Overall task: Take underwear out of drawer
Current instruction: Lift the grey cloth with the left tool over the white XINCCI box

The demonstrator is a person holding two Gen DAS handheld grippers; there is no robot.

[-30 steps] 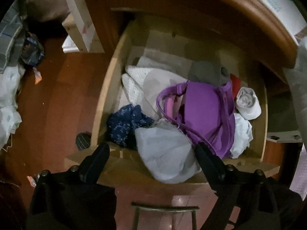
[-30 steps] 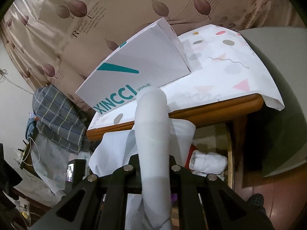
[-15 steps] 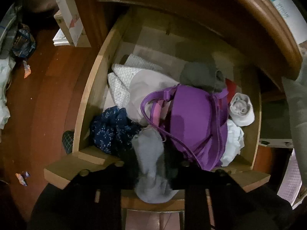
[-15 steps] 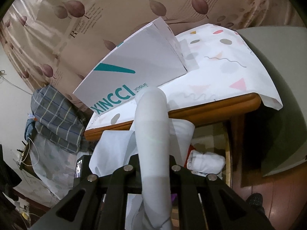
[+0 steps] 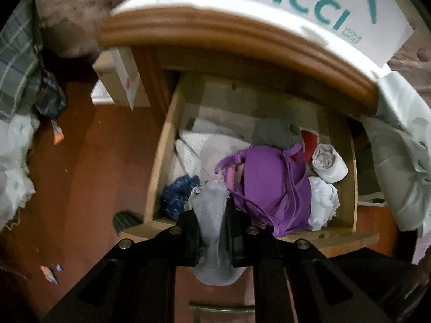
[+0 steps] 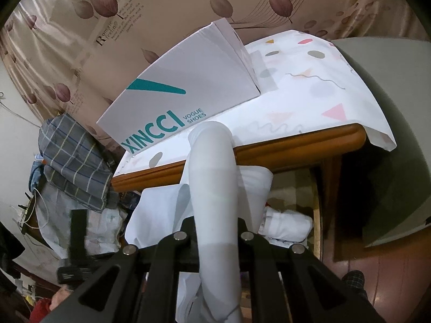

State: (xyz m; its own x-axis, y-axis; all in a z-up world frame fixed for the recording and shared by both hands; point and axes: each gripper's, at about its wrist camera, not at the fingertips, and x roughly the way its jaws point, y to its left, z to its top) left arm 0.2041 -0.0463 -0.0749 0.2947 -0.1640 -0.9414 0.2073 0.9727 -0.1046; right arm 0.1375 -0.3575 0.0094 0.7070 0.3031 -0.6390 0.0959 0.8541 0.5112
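Note:
In the left wrist view my left gripper [image 5: 212, 231] is shut on pale grey underwear [image 5: 211, 215] and holds it above the front edge of the open wooden drawer [image 5: 159, 161]. The drawer holds a purple bra [image 5: 272, 185], a dark blue garment [image 5: 177, 196], white and grey clothes and a rolled white sock [image 5: 330, 165]. In the right wrist view my right gripper [image 6: 215, 231] is shut on a white garment [image 6: 212, 188] held up in front of the table edge [image 6: 296, 148].
A white XINCCI shoe box [image 6: 188, 91] lies on the cloth-covered table top [image 6: 309, 91] above the drawer. A small cardboard box [image 5: 121, 80] stands on the red floor at the left. Piled clothes and bags [image 5: 16, 134] lie at the far left.
My left gripper shut on the grey underwear and has lifted it up and back from the drawer. The right gripper has kept holding the white garment almost still.

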